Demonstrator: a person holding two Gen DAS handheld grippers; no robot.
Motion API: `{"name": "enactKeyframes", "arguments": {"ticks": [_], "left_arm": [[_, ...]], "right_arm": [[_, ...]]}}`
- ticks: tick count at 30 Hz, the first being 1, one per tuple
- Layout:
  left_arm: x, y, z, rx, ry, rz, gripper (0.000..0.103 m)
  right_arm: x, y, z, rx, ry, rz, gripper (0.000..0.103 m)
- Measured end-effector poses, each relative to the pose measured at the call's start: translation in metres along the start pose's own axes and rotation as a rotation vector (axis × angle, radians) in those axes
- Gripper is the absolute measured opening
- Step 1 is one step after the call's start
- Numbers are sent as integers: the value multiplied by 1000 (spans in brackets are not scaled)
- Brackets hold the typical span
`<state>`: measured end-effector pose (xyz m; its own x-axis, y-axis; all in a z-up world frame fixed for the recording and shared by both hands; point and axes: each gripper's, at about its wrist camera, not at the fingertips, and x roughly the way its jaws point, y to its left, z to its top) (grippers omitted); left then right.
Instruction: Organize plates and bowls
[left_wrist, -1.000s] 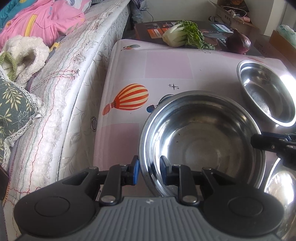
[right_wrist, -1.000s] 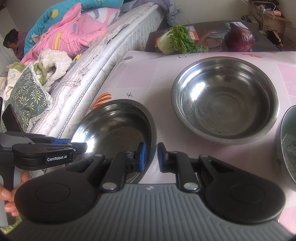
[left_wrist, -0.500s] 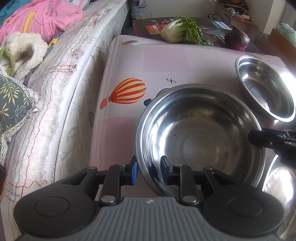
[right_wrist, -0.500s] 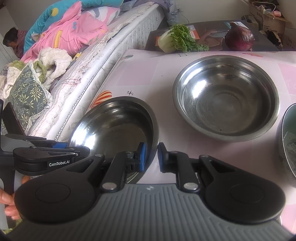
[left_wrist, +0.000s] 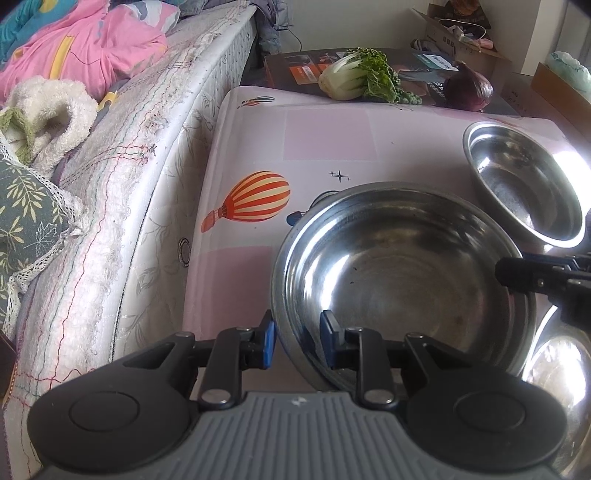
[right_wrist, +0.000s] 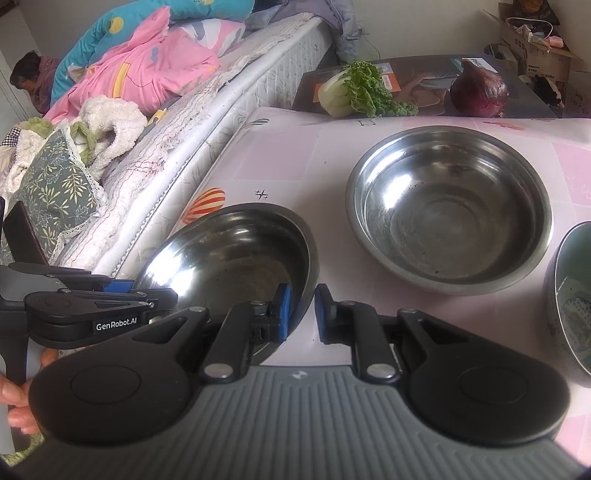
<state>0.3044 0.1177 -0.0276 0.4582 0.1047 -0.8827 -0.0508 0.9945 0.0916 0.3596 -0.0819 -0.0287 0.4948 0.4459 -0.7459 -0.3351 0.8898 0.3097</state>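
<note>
- Leftmost: mattress (left_wrist: 122, 192) with pink bedding (left_wrist: 81, 48), white fleece (left_wrist: 48, 110) and leaf-print cushion (left_wrist: 26, 218), just beside the pink tablecloth (left_wrist: 325, 136).
- Left gripper (left_wrist: 295, 341) pinching near-left rim of the near steel bowl (left_wrist: 402, 284), one blue pad outside the wall, one inside; hand (right_wrist: 14, 398) gripping its handle at the far left of the right wrist view.
- Near steel bowl (right_wrist: 236, 251) at the near-left of the table, partly over the balloon print (left_wrist: 251, 195); looks tilted, raised or resting cannot tell.
- Right gripper (right_wrist: 303, 314) nearly pressed together, clamped on the same bowl's right rim, left pad inside, right pad outside.
- Second steel bowl (right_wrist: 450, 210) right of and farther than the held one, flat on the cloth, apart from it.
- Third bowl (right_wrist: 569, 302) at the right edge, cut off, something pale inside.
- Far side: leafy cabbage (right_wrist: 354, 94) and red onion (right_wrist: 478, 94) on a dark board (right_wrist: 421, 74); cardboard boxes (right_wrist: 535, 48) far right.
</note>
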Motion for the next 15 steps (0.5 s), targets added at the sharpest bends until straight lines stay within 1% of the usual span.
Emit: {"name": "enactKeyframes", "arguments": {"ticks": [15], "left_arm": [[-11,-1,0,9,-37,14,26]], "right_arm": [[-7,3,2,-17,-27,0,14]]}}
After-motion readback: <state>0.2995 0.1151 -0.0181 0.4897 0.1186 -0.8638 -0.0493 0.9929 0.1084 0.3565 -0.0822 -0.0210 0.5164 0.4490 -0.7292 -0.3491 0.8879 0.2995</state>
